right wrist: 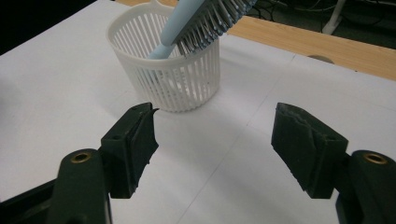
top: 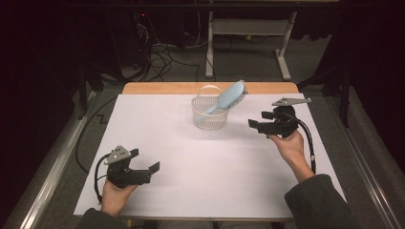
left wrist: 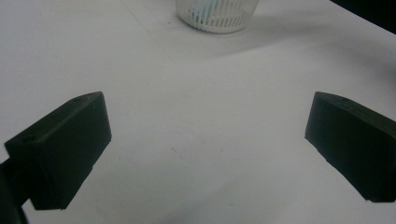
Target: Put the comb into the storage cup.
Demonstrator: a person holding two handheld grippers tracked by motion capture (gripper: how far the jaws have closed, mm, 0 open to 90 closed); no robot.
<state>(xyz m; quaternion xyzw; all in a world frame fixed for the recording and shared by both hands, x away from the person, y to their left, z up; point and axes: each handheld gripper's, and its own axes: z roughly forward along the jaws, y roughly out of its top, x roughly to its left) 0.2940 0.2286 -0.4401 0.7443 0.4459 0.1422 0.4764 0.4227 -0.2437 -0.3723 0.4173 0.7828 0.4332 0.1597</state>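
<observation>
The right gripper has its two black jaws wide apart, and nothing is between them. In the right gripper view its jaws point at the white basket, which stands a little way off, not touching them. A hand holds this gripper over the right side of the table, just right of the basket.

The left gripper also has its jaws wide apart with nothing in them. Bare white table top shows between them in the left gripper view. It sits at the near left of the table, well apart from the basket, held by the other hand.

The blue hairbrush stands tilted in the basket. Its handle is down inside, and its bristle head leans out over the rim to the far right. The basket stands on the far middle of the table.
</observation>
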